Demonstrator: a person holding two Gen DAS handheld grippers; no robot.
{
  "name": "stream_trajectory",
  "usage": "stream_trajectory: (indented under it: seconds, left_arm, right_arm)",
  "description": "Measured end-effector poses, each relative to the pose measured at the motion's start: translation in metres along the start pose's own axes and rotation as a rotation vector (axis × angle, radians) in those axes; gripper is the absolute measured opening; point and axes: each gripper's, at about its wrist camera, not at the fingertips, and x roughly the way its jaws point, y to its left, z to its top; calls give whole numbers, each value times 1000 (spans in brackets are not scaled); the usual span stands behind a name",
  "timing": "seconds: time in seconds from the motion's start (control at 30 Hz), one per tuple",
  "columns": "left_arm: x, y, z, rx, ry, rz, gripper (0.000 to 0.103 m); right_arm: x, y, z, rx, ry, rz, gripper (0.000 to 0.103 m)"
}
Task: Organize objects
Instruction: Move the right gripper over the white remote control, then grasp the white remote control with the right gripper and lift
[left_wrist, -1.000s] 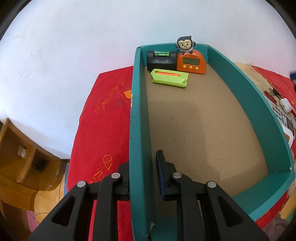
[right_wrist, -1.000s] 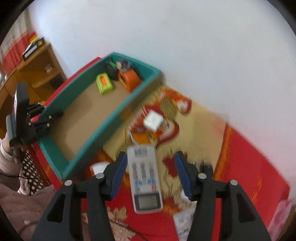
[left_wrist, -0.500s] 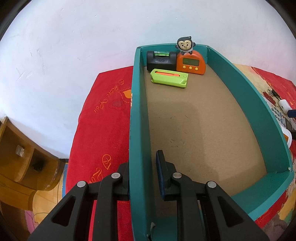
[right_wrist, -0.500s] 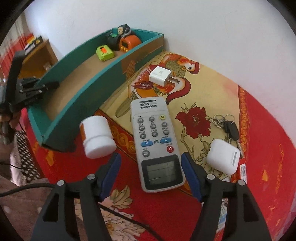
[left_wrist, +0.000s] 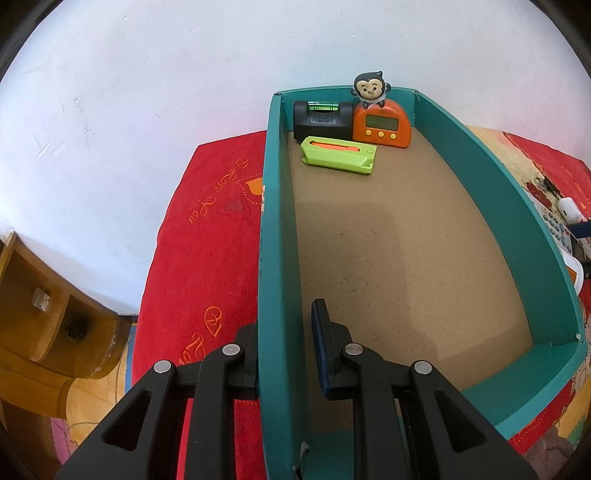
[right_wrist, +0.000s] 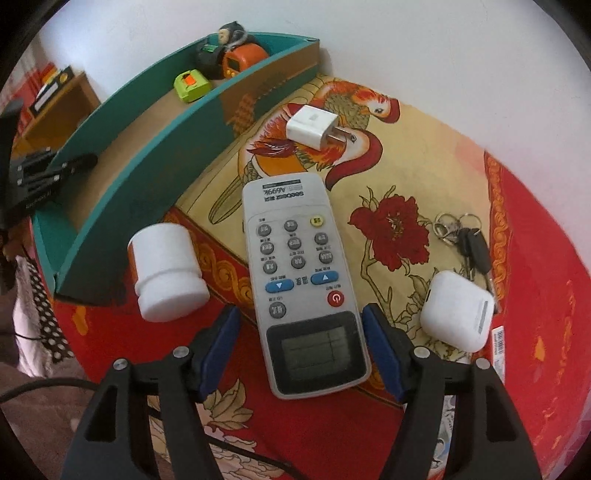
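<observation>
Remote control (right_wrist: 303, 291), grey with a dark screen, lies flat on a patterned red and yellow cloth (right_wrist: 402, 192), its screen end between the right tongs (right_wrist: 301, 350). Those jaws have just been opening and stand wide, one blue pad on each side of the remote, a narrow gap showing on both sides, gripping nothing.

At nine o'clock from the remote, just beside it, one white jar (right_wrist: 166, 271) lies on its side against the corner of one teal tray (right_wrist: 147, 147). At three o'clock sits one white earbud case (right_wrist: 456, 312), with one bunch of keys (right_wrist: 465, 236) past it at two o'clock. At twelve o'clock lies one white plug adapter (right_wrist: 312, 127), apart from the remote.

The left tongs (left_wrist: 286, 343) are clamped shut on the tray's long left wall, near its six o'clock end. The tray's brown floor is bare across most of its length. Three things crowd the far twelve o'clock end: a green case (left_wrist: 338, 155), a black spirit level (left_wrist: 321, 120) and an orange timer (left_wrist: 382, 125) topped by a monkey figure (left_wrist: 369, 90). The tray's far end lies close to a white wall (left_wrist: 147, 110).
</observation>
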Motion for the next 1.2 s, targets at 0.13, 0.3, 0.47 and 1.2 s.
stream_trajectory:
  seconds: [0.13,0.3,0.47,1.2]
  left_arm:
    - [0,0,0,0,-1,0,20]
    - [1,-1,0,2,-1,2,20]
    - [1,-1,0,2,0,3,20]
    - [2,-1,-1,9,0,10,20]
  right_arm:
    - [1,-1,5,0,-2,-3,69]
    - [-2,-3,7,-6,-19,7,58]
    - [-3,-7,4,18,-37,24,57]
    - [0,-5,19,-9,-6,11,56]
